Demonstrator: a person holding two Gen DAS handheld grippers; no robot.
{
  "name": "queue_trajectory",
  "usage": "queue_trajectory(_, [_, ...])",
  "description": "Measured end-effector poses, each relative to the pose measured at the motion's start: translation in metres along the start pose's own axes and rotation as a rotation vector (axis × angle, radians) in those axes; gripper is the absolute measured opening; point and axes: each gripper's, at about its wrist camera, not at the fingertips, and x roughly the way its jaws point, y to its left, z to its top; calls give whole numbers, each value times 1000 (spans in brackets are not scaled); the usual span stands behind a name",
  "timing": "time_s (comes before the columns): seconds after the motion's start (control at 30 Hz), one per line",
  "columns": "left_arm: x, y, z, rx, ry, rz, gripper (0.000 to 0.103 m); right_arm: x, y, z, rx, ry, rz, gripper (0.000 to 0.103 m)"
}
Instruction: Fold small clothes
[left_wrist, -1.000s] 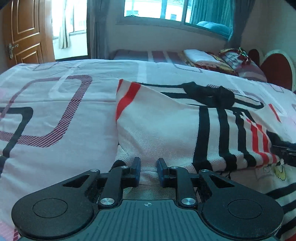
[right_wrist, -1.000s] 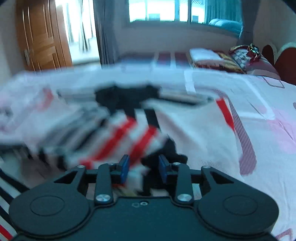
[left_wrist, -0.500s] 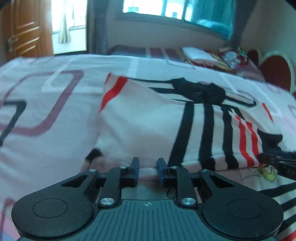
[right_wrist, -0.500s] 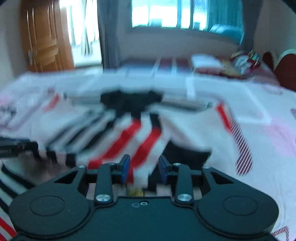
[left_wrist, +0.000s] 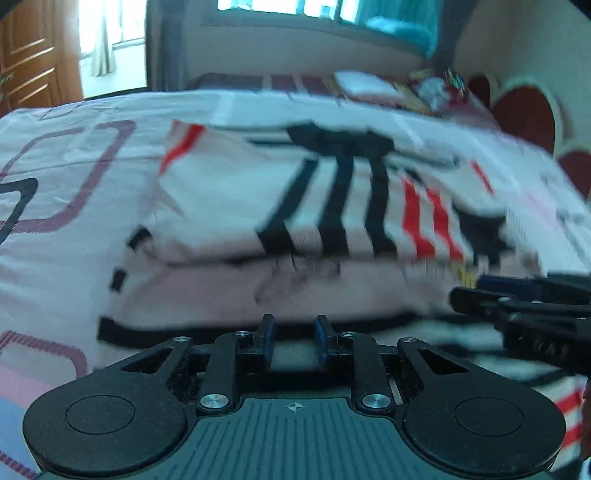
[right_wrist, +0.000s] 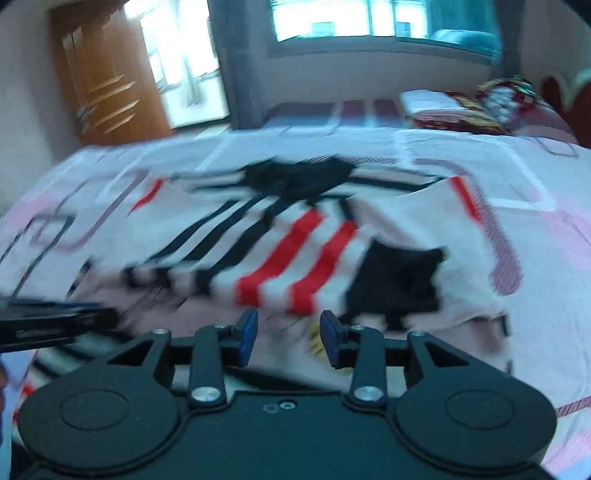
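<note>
A small white knit top (left_wrist: 325, 206) with black and red stripes lies folded over on the bed; it also shows in the right wrist view (right_wrist: 295, 251). My left gripper (left_wrist: 293, 339) is open and empty, just short of the garment's near hem. My right gripper (right_wrist: 290, 334) is open and empty, just short of the folded edge. The right gripper's fingers (left_wrist: 517, 299) show at the right of the left wrist view. The left gripper's fingers (right_wrist: 55, 321) show at the left of the right wrist view. Both views are blurred.
The bed sheet (left_wrist: 74, 177) is pink-white with purple and black squares. Pillows and folded bedding (right_wrist: 461, 107) lie at the far right by a red headboard (left_wrist: 524, 114). A wooden door (right_wrist: 107, 81) and a window (right_wrist: 369, 18) stand beyond the bed.
Both grippers have let go of the garment's edge and pulled back toward me. The folded flap now lies flat on the top.
</note>
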Motion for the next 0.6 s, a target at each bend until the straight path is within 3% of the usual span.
queue_trajectory(0.17, [-13,11,-21,25,-11,37,22,5,17,-37,-122,88,-7,36])
queue_trajectory(0.2, [-15,14,-22,20,-8,44,22,1,12,-44,-134,70,-18,36])
queue_trajectory(0.37, [-25,32,-33,10,-6,87,22,-23,-23,-60,-93,65,-150,36])
queue_trajectory(0.5, [-35,45,-45,-24,2,137,22,-42,-47,-76,-100,56,-203,35])
queue_trajectory(0.6, [-47,34,-49,-28,6,168,22,-51,-51,-76,-50,64,-197,36])
